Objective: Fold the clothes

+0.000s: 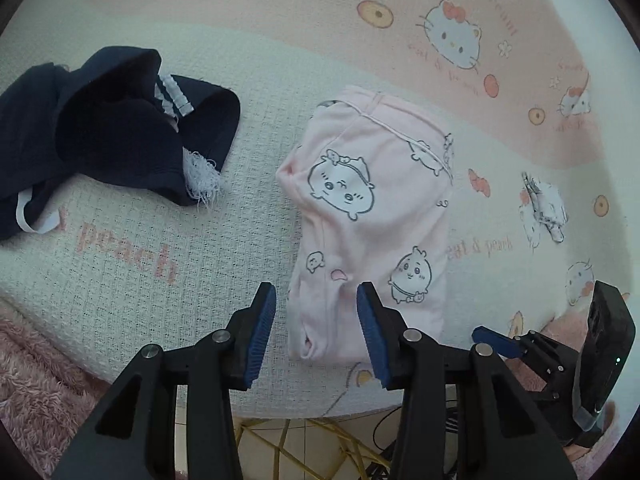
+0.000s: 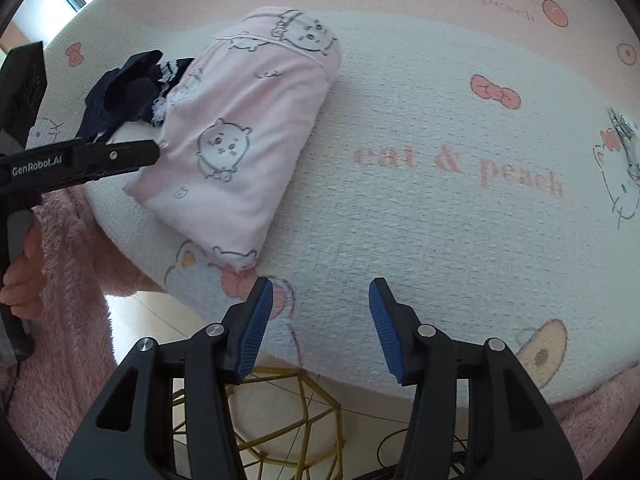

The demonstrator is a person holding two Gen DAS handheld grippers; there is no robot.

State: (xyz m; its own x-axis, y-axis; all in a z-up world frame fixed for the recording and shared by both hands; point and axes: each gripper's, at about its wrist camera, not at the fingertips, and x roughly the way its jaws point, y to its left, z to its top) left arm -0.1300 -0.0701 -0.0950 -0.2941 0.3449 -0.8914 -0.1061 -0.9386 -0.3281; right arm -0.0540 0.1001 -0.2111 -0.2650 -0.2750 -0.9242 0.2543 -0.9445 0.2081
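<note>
Open left tongs (image 1: 316, 320) over folded pink garment (image 1: 368, 216)

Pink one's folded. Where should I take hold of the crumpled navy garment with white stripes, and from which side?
Judging by its pose, grip the raised navy flap edge beside the white fringe of the crumpled navy garment. It stands off the cat-print cloth, so an open left gripper could likely slide in from the near, table-edge side.
</note>
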